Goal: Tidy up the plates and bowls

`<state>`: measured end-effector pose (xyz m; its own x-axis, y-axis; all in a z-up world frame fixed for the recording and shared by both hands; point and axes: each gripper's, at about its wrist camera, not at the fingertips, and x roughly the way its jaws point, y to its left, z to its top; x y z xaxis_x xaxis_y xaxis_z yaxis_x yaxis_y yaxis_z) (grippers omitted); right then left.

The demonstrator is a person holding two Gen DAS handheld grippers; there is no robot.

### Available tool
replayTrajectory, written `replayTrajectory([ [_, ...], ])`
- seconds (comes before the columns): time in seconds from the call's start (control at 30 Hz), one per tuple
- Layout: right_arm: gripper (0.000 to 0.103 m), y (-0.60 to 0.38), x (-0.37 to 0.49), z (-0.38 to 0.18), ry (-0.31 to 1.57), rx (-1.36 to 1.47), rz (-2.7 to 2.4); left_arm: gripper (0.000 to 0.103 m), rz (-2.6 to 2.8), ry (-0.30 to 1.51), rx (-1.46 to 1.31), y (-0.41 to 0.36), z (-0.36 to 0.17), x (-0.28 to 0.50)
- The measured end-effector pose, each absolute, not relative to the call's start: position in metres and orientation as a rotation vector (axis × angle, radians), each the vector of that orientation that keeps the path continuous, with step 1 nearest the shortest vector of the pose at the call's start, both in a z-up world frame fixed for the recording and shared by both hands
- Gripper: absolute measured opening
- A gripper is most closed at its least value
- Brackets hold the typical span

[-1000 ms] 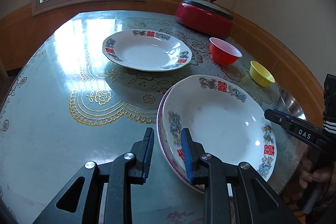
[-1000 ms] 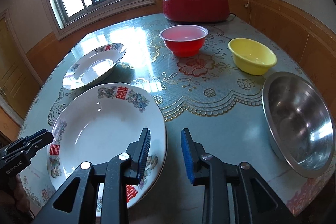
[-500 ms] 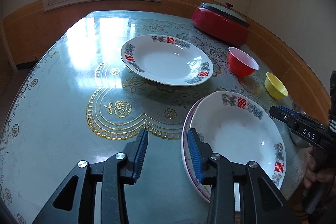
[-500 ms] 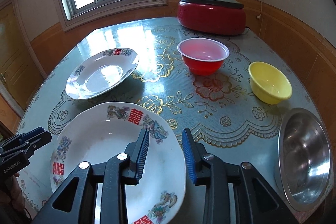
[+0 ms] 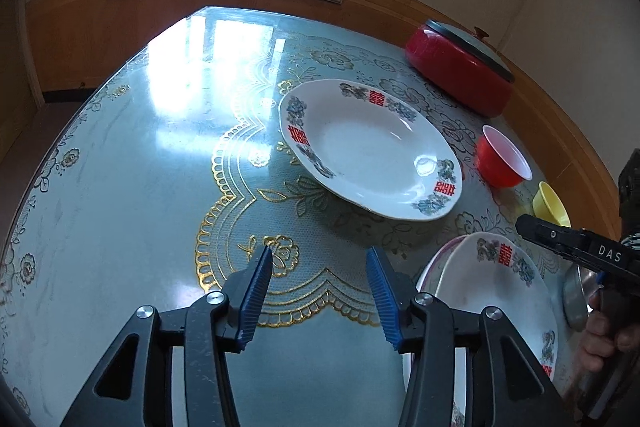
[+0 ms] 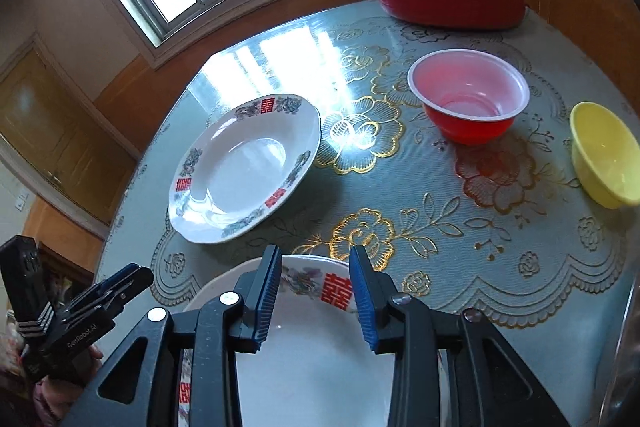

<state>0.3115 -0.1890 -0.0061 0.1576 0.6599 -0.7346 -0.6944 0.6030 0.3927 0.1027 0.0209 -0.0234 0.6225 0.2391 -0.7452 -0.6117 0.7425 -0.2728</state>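
Plates (image 6: 312,359) stacked under right hand-held gripper (image 6: 314,269); both hand-held grippers (image 5: 320,267) gape wide, empty.

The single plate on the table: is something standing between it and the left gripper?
Nothing visible. Only bare tablecloth lies between the open left gripper and the single plate; the stacked plates sit off to its right.
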Motion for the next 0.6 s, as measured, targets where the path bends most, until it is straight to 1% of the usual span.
replayTrajectory([
  [0.17,0.035,-0.168,0.327,-0.009,1.06,-0.006,1.003,0.053,0.536,0.734,-0.565,0.047,-0.024,0.109],
  [0.33,0.038,-0.143,0.335,-0.019,1.162,0.076,1.11,0.053,0.526,0.699,-0.579,0.074,-0.02,0.122],
  [0.47,0.038,-0.129,0.342,-0.026,1.184,0.101,1.084,0.056,0.516,0.701,-0.564,0.094,-0.021,0.141],
  [0.6,0.038,-0.121,0.352,-0.033,1.197,0.122,1.032,0.057,0.51,0.711,-0.559,0.111,-0.027,0.158],
])
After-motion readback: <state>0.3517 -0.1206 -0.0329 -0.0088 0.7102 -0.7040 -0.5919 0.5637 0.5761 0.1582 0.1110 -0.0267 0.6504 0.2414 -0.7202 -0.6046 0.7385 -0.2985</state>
